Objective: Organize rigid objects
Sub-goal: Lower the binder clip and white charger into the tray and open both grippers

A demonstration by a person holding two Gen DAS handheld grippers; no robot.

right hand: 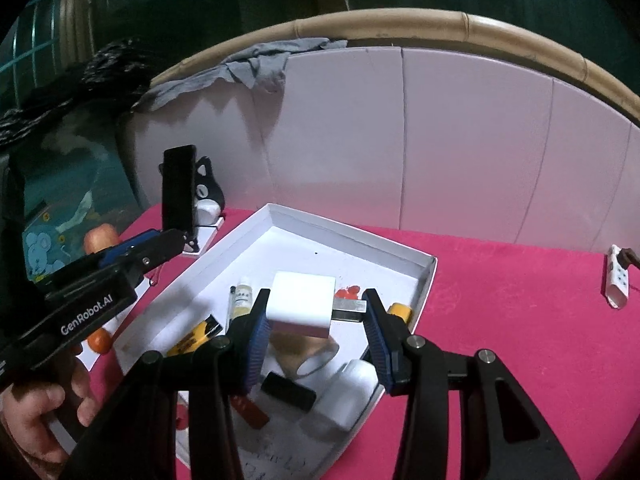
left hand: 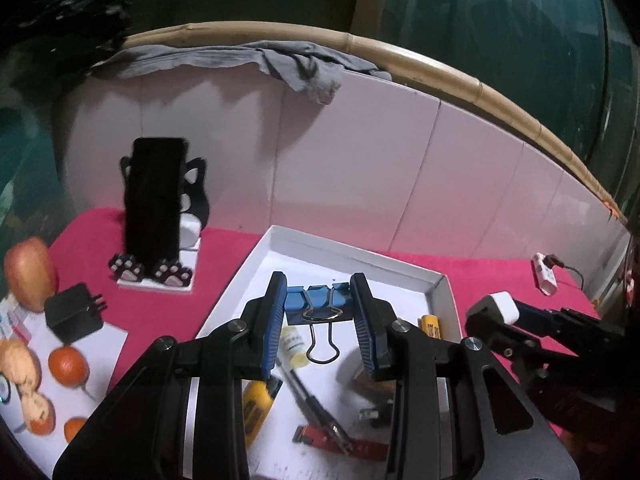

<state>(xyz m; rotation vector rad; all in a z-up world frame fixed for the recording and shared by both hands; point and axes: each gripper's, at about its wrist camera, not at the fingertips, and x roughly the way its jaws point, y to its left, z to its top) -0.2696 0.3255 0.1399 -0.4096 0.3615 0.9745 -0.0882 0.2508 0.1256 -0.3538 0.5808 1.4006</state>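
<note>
A white tray [left hand: 436, 280] lies on the pink cloth and holds several small items. My left gripper [left hand: 320, 304] is shut on a blue binder clip [left hand: 318, 298] and holds it above the tray. My right gripper [right hand: 316, 312] is shut on a white charger plug [right hand: 302, 308] with metal prongs, also above the tray [right hand: 430, 268]. The right gripper shows in the left wrist view [left hand: 500, 312] at the tray's right. The tray holds a yellow lighter [left hand: 256, 404], a pen [left hand: 316, 404], a small bottle [right hand: 244, 294], a tape roll [right hand: 308, 354] and a white bottle [right hand: 352, 388].
A black phone [left hand: 154, 200] leans on a cat-shaped stand [left hand: 160, 276] at the back left. A black adapter [left hand: 74, 312], an apple [left hand: 28, 276] and oranges [left hand: 68, 366] lie at the left. A white power strip [right hand: 616, 282] lies at the right. A white wall [left hand: 400, 160] backs the table.
</note>
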